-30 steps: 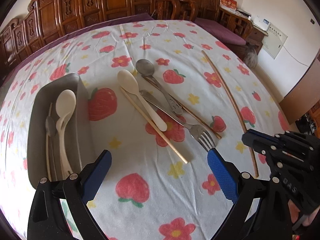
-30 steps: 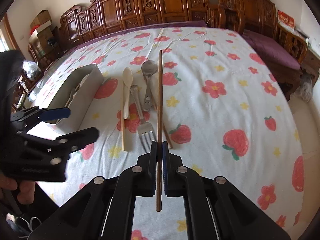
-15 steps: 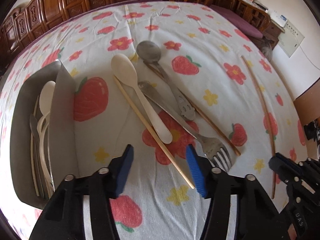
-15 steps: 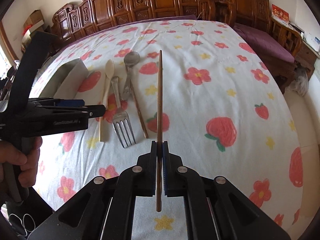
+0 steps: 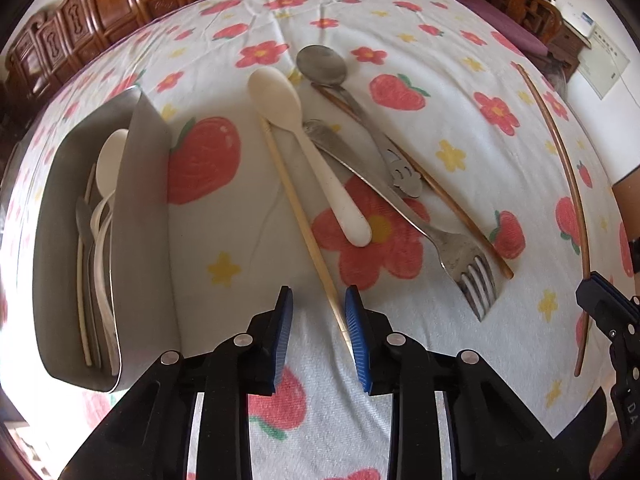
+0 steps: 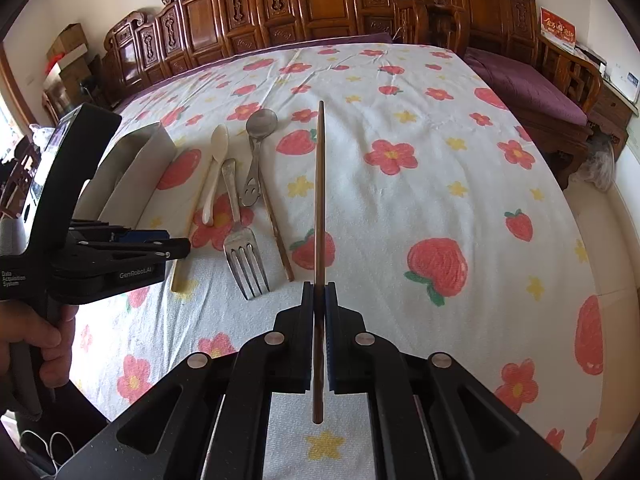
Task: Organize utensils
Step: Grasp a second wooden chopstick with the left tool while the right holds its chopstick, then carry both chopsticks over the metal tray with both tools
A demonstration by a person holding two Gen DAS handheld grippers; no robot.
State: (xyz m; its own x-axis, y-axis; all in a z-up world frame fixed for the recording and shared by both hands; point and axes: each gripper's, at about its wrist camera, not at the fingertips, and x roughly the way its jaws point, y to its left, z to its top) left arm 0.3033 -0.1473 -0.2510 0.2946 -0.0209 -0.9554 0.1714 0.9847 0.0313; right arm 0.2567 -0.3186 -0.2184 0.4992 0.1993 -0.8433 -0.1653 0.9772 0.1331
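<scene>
Left wrist view shows the left gripper (image 5: 319, 312) with a narrow gap between its blue pads, straddling the near end of a pale slim wooden chopstick (image 5: 298, 210) lying on the strawberry-and-flower printed white cloth (image 5: 224, 232); the pads are not clamped on it. Beside it lie a cream plastic spoon (image 5: 308, 148), a steel fork (image 5: 404, 212), a steel spoon with a cut-out handle (image 5: 352, 96) and a dark brown chopstick (image 5: 440, 194). A grey metal tray (image 5: 144, 216) on the left holds more utensils. Right gripper (image 6: 319, 300) is closed tight on a long reddish-brown chopstick (image 6: 319, 192), lifted above the cloth.
</scene>
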